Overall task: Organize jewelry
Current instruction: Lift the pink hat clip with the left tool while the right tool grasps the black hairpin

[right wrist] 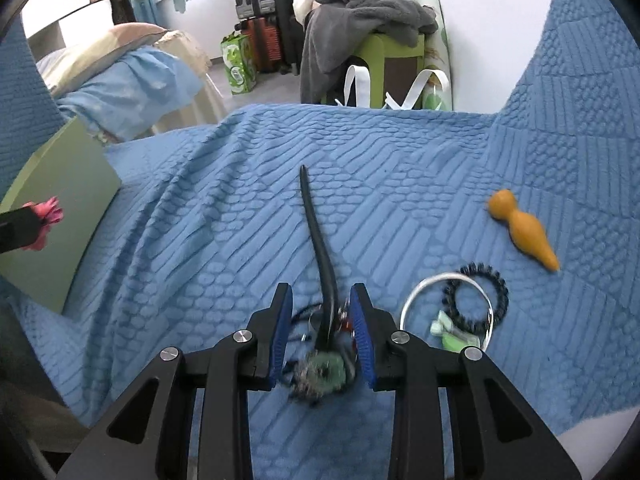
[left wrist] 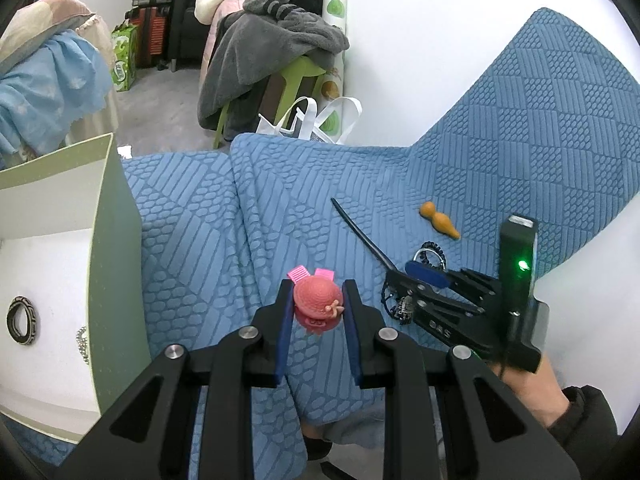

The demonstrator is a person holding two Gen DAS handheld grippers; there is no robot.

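Jewelry lies scattered on a blue textured cover [left wrist: 304, 200], and the left wrist view shows the left gripper [left wrist: 316, 304] holding a pink hat-shaped hair clip [left wrist: 318, 300] between its blue pads, above the cover. To its left stands an open green box [left wrist: 116, 240] with a white interior; a patterned dark ring [left wrist: 22, 320] and a beaded chain [left wrist: 82, 344] rest inside it. At the right, the right gripper [left wrist: 412, 292] reaches down over a dark tangle of jewelry [left wrist: 402, 308], with a long black stick [left wrist: 362, 234] running far-left from it, a black beaded bracelet [left wrist: 432, 254] just beyond, and an orange gourd-shaped piece [left wrist: 439, 220] farther off. In the right wrist view, the right gripper [right wrist: 322, 332] stands moderately open around the stick [right wrist: 316, 240] and a blurred green fuzzy ornament [right wrist: 326, 372], its pads not visibly pressing either. To the right lie a silver bangle [right wrist: 416, 300], the beaded bracelet [right wrist: 488, 296], a small green piece [right wrist: 454, 336] and the gourd [right wrist: 524, 232]. The hair clip [right wrist: 46, 214] shows at the left edge, before the box [right wrist: 64, 200].
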